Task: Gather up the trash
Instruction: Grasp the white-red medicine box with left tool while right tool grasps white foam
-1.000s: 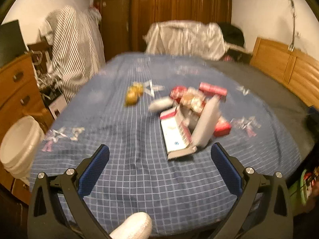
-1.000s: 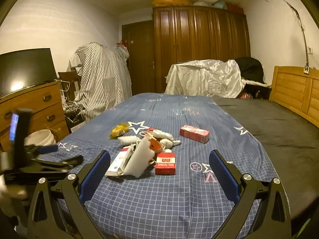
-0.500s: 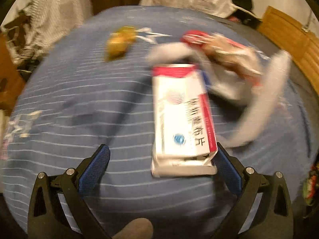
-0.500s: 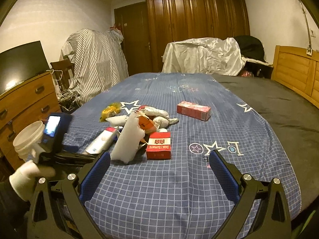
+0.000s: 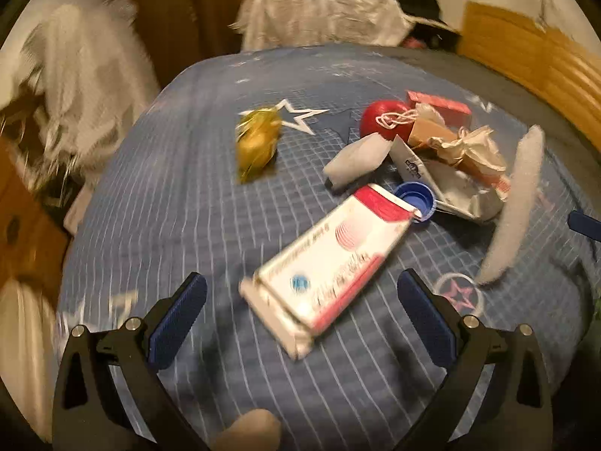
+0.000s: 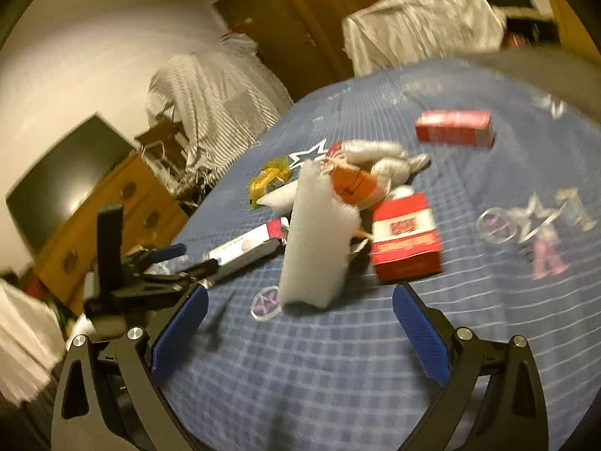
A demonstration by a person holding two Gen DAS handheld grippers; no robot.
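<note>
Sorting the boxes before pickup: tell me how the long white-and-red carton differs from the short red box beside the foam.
The long white-and-red carton is slim and mostly white with red bands; the short red box is stubby and mostly red with a white band. The carton lies just ahead of the open left gripper; the red box lies ahead of the open right gripper, next to the foam piece. Both lie flat on the blue checked bedspread, ungripped.

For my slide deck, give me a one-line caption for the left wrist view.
Open left gripper approaches a white-and-red carton among litter on a blue checked bedspread.
</note>
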